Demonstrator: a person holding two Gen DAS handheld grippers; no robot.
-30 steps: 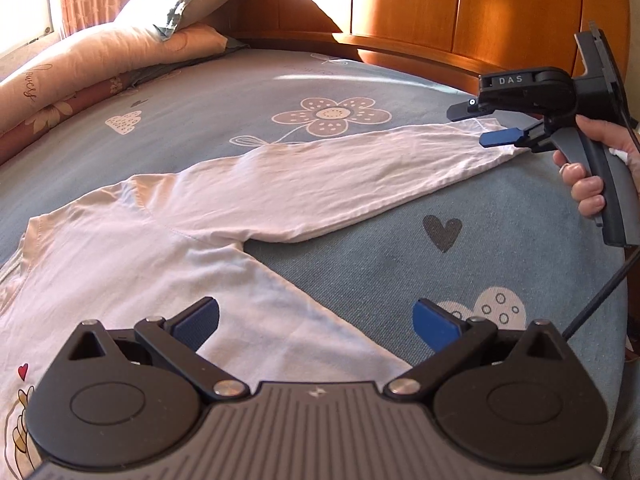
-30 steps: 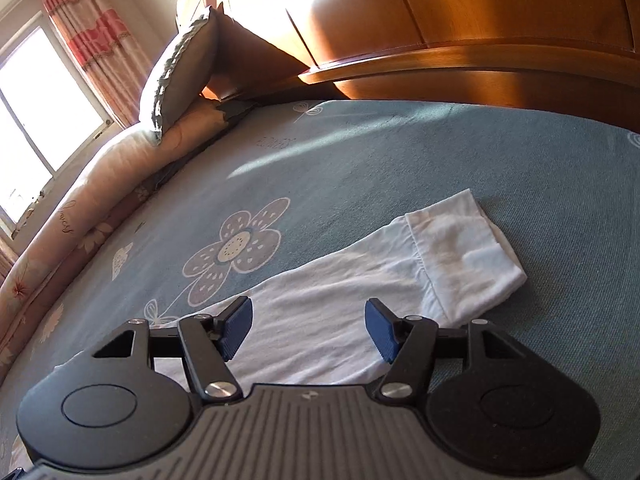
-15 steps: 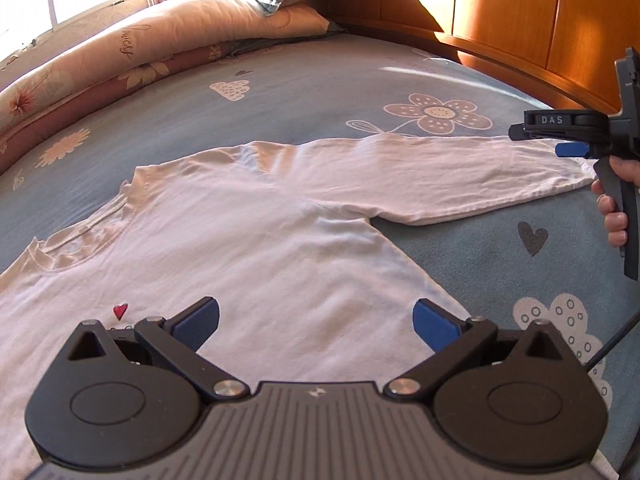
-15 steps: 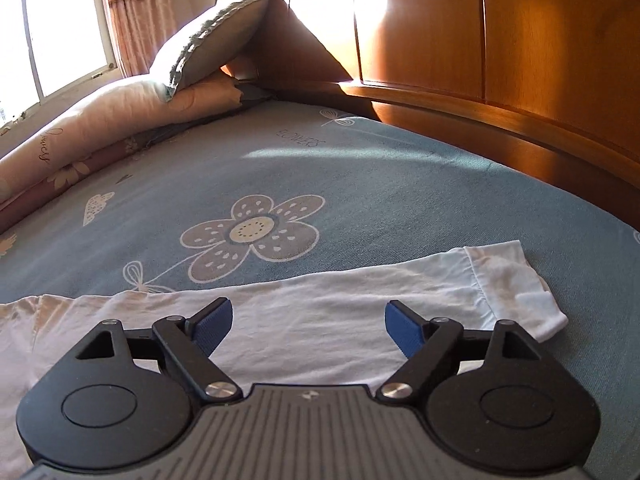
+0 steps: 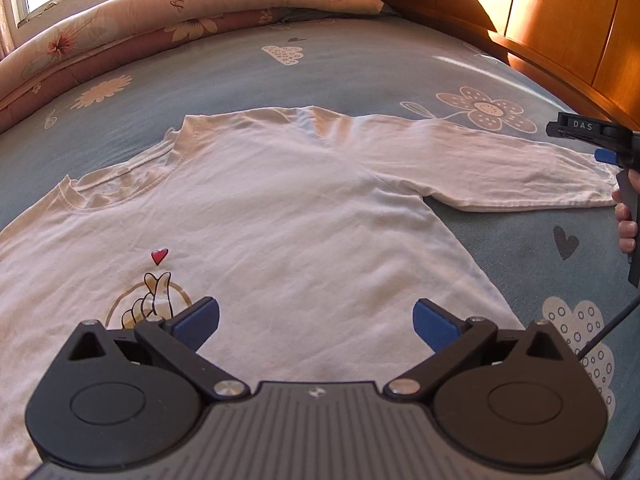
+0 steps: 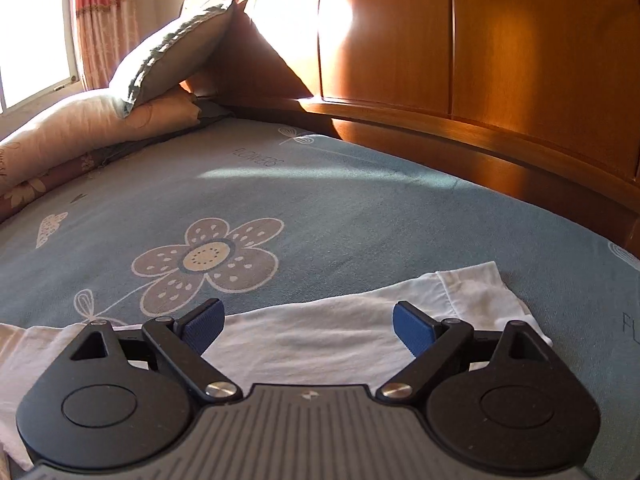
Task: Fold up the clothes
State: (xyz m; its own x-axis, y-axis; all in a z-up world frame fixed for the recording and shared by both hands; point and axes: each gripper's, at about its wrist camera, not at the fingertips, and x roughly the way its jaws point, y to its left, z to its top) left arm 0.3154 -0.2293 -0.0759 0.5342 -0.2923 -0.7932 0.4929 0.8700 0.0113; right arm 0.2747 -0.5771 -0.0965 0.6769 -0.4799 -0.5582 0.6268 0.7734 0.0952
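My white shirt [image 5: 280, 216] lies spread flat on the bed [image 5: 360, 64], one sleeve [image 6: 340, 332] stretched sideways; it looks light, limp, likely to slide and bunch. Both claws gape wide and empty, my left claw [image 5: 316, 318] over the chest, my right claw [image 6: 308, 326] over the sleeve; I'd pinch the cuff [image 6: 480, 296].

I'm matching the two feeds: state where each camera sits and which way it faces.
Left wrist: on the left gripper, over the white shirt body, facing its sleeve; the right gripper and a hand show.
Right wrist: on the right gripper, over the sleeve, facing the headboard.
Shared: sleeve, flower print.
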